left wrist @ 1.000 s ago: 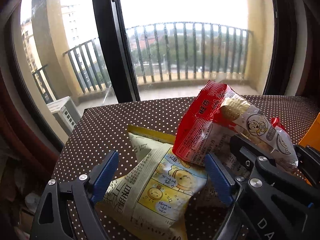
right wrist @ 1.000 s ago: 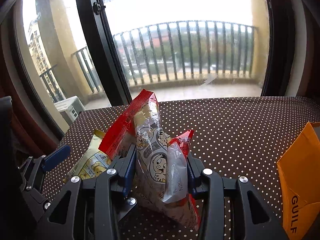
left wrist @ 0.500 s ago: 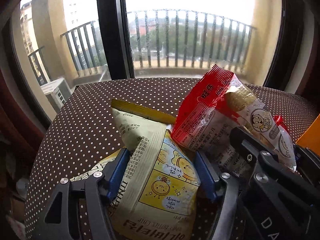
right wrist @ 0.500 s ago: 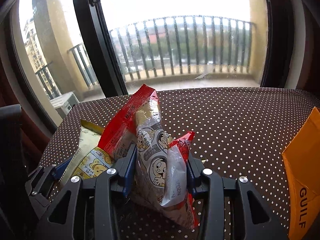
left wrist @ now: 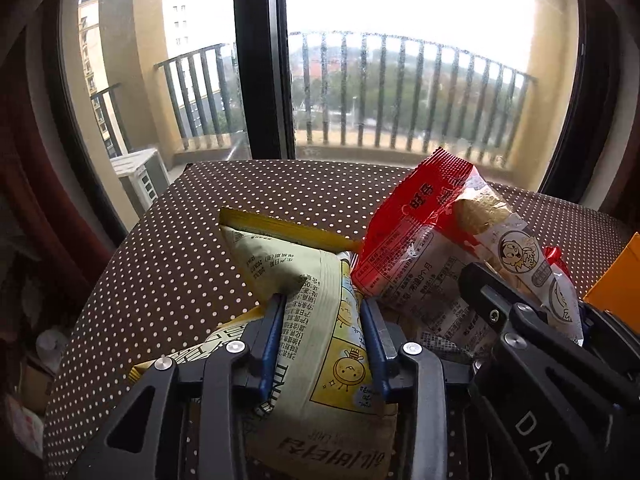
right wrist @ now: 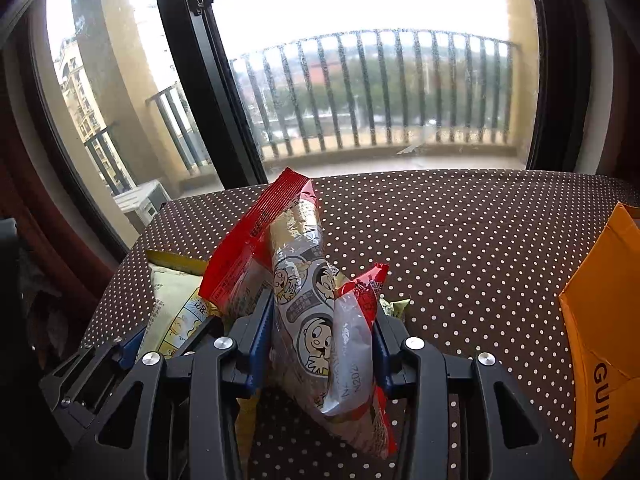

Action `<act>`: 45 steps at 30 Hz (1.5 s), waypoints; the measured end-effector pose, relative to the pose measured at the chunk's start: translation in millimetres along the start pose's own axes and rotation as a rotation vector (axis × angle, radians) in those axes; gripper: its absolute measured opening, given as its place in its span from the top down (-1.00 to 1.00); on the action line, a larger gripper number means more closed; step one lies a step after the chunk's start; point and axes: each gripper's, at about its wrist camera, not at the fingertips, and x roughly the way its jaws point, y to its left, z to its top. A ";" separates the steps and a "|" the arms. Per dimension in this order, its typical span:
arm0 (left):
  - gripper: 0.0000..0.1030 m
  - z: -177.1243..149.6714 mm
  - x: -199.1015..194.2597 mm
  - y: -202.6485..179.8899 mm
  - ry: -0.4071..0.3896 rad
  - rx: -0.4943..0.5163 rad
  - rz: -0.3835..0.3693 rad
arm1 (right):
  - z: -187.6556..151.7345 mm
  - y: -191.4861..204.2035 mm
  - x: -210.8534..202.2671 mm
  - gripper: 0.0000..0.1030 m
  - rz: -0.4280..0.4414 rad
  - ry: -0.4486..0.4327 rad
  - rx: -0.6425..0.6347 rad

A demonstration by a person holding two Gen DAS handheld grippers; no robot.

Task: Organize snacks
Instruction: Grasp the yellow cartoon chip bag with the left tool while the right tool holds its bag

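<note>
Your left gripper [left wrist: 322, 344] is closing on the pale yellow snack bag [left wrist: 320, 360], creased between the blue pads at lower centre. Your right gripper [right wrist: 322, 344] pinches the red and silver snack bag [right wrist: 316, 312] upright, low in its frame. The dotted tablecloth [right wrist: 460, 240] lies bare toward the window; an orange box [right wrist: 600, 340] stands at the right edge.

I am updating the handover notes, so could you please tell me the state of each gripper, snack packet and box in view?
Left gripper: jaws closing, pads pinching the pale yellow cartoon snack packet.
Right gripper: shut on the red and silver cartoon snack packet, held upright.
Orange cardboard box: flap up, standing apart on the brown polka-dot tablecloth.
</note>
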 end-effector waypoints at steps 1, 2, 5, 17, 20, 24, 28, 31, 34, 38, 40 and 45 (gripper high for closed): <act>0.33 -1.6 -3.7 0.2 -0.002 -0.003 0.000 | -2.0 -0.2 -3.3 0.11 0.006 -0.001 0.001; 0.34 -2.7 -6.4 -0.4 -0.003 -0.006 -0.001 | -4.4 -0.2 -8.1 0.11 0.012 -0.003 -0.002; 0.36 -9.1 -17.6 -1.1 -0.005 -0.019 -0.007 | -9.1 -0.6 -20.0 0.11 0.024 -0.012 -0.014; 0.35 -35.7 -42.4 -8.6 0.040 -0.056 -0.053 | -41.5 -9.5 -65.8 0.11 0.058 -0.018 -0.041; -0.02 -42.6 -46.2 -13.6 0.051 -0.044 -0.059 | -48.8 -15.0 -69.2 0.11 0.083 -0.001 -0.022; -0.62 -48.1 -58.4 -22.7 0.026 0.001 -0.096 | -54.4 -24.8 -76.1 0.12 0.093 -0.001 0.001; -0.80 -50.6 -66.5 -28.0 -0.001 0.023 -0.096 | -53.9 -38.7 -81.5 0.12 0.111 0.007 0.048; -0.84 -55.2 -61.2 -30.6 0.007 0.030 -0.072 | -56.4 -45.5 -84.6 0.13 0.084 -0.003 0.043; -0.84 -61.4 -46.3 -34.1 0.041 0.042 -0.050 | -61.5 -51.3 -79.9 0.12 0.079 0.016 0.052; -0.83 -66.9 -37.1 -35.7 0.025 0.066 -0.011 | -67.1 -53.8 -67.8 0.12 0.069 0.049 0.056; -0.53 -68.4 -30.8 -34.5 0.020 0.074 0.039 | -68.1 -55.2 -64.6 0.12 0.064 0.057 0.061; -0.18 -73.5 -19.0 -29.0 0.001 0.076 0.123 | -67.2 -52.5 -60.8 0.12 0.070 0.067 0.052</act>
